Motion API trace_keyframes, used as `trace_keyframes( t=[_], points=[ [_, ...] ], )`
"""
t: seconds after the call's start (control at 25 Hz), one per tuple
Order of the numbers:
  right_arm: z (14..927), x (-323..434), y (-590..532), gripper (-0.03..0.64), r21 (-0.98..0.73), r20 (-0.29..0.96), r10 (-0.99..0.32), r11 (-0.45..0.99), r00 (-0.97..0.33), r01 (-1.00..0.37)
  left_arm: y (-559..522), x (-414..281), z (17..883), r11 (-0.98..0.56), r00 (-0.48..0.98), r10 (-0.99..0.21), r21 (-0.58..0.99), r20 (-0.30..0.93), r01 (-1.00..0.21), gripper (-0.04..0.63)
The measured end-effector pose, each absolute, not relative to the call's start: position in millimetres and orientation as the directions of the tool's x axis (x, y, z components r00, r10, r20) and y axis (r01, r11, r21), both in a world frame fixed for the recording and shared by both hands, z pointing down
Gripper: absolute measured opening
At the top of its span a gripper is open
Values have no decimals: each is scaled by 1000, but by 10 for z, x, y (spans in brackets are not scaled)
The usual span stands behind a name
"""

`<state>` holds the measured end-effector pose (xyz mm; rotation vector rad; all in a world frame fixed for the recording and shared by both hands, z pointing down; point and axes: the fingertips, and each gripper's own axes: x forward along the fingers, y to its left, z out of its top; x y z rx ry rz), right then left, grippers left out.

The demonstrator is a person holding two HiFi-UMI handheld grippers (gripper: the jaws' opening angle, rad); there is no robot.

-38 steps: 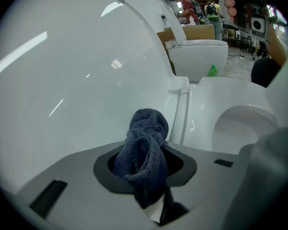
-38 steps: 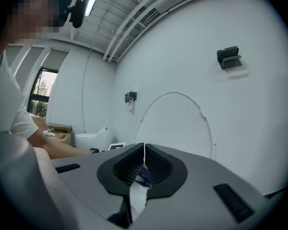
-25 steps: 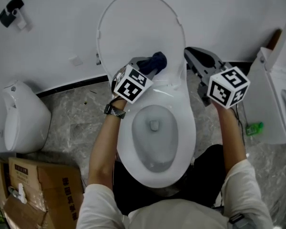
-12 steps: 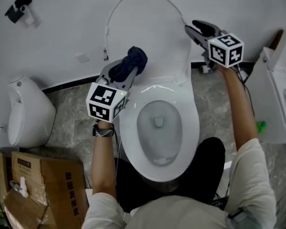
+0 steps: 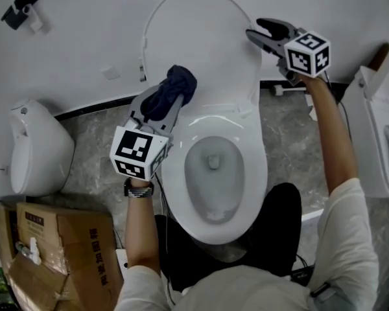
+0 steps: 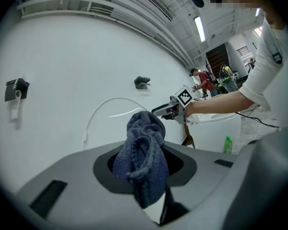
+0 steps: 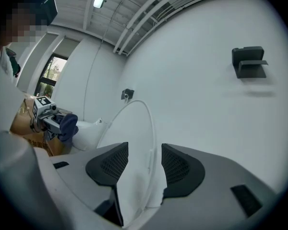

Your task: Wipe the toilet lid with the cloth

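The left gripper, fingers clamped on a dark blue cloth, hovers before the raised white toilet lid; the right gripper, fingers just opened wide, straddles the lid's right edge.

the left gripper, clamping the dark blue cloth, is drawing back from the hinge area toward the left. the right gripper is climbing to the toilet lid, its jaws opening around the lid's right edge.
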<state>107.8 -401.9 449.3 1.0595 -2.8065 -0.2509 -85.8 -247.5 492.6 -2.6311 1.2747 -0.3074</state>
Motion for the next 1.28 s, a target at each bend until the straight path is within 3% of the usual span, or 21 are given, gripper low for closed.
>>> trace_keyframes(
  t=[0.48,0.84,1.04,1.28],
  points=[
    [4045,815,-4243,249,142,200,-547,837,-813,-529,-2552,-701,3966,-625,610,-781,-179,134,-760,114],
    [3976,466,-4441,246,178,357,-527,849,-772,-498,-2689,-867,3726,-545,505,-831,-162,231,-822,114],
    [4087,443,-4434,102,158,426,-473,878,-771,-451,-2683,-886,3524,-531,488,-834,-134,256,-837,114],
    [4062,421,-4290,84,125,434,-463,880,-773,-458,-2668,-945,3238,-506,469,-844,-99,260,-857,113]
  ],
)
